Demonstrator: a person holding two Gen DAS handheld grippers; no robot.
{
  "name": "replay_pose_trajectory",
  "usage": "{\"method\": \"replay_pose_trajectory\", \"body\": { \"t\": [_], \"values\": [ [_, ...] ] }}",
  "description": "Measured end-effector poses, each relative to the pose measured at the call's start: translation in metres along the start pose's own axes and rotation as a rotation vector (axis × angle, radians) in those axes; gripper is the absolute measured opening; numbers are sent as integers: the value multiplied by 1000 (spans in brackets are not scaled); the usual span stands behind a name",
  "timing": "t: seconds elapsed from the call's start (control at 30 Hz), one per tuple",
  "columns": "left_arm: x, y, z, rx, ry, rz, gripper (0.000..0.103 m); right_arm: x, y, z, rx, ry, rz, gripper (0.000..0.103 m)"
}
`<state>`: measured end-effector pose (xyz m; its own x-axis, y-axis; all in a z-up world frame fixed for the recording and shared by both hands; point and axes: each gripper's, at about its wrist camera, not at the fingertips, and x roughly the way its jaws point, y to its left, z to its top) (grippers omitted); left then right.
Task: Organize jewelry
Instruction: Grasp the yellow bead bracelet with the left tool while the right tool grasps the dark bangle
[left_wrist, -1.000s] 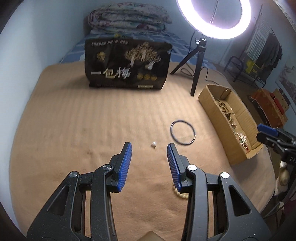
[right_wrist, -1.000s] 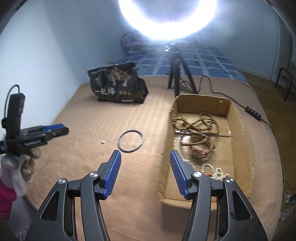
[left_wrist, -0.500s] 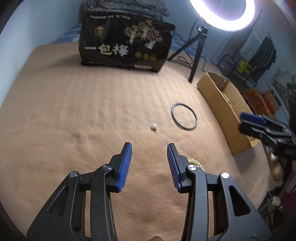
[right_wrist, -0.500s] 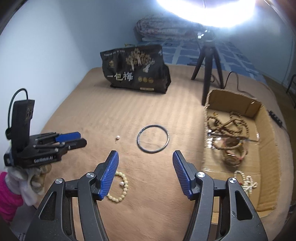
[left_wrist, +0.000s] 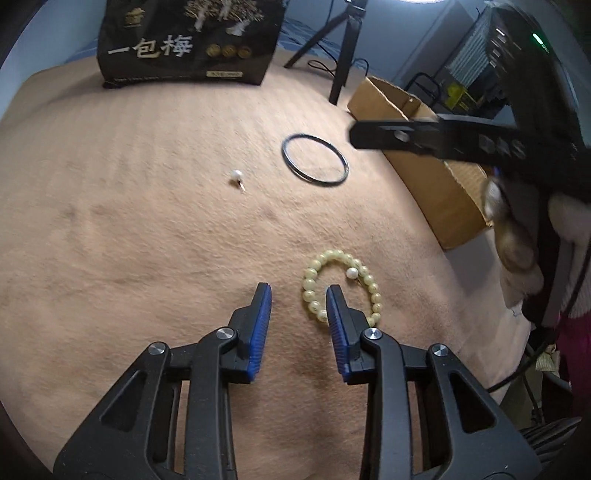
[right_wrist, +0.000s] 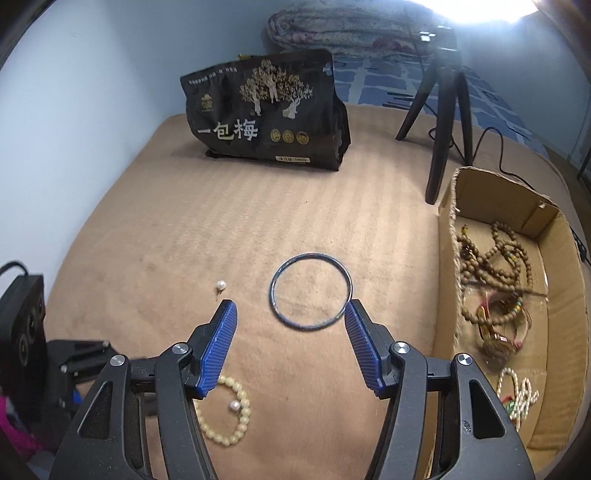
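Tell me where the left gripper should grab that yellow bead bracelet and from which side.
Probably from above, pinching the near-left arc of the bead bracelet. It lies flat and the left gripper, open, already has one finger inside the loop. Avoid the far right arc, where a loose pearl sits.

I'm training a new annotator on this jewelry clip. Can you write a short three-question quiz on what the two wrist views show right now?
1. True or false: the dark bangle already lies inside the cardboard box.
2. Multiple choice: what lies nearest the left gripper? A) the snack bag B) the yellow bead bracelet C) the tripod
3. Fill in: a loose pearl earring lies on the tan ____.

Key
1. False: it lies on the blanket, in front of the open right gripper.
2. B: the right finger overlaps the bracelet in the picture.
3. blanket
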<state>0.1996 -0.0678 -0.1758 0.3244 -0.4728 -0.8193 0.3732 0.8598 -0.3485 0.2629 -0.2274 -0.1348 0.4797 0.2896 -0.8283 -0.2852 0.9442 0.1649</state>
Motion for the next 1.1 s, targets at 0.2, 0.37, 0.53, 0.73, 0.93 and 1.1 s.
{"method": "replay_pose_trajectory", "body": {
  "t": [0.2,0.37,0.53,0.73,0.93,1.1],
  "values": [
    [8,-8,0,22,-1,6,28,22,0,12,-28,42,-48,60],
    [12,-12,-4,40,-2,11,25,39,0,14,-29,75,-55,60],
    [14,-17,-5,59,-4,26,23,53,0,10,-24,111,-62,60],
    [17,-18,-5,66,-17,56,15,63,-2,11,-8,116,-88,72],
    [13,-17,-11,69,-33,69,9,75,-3,15,0,122,-102,75],
    [11,-15,-13,63,-42,63,7,82,5,16,-39,130,-122,78]
  ]
}}
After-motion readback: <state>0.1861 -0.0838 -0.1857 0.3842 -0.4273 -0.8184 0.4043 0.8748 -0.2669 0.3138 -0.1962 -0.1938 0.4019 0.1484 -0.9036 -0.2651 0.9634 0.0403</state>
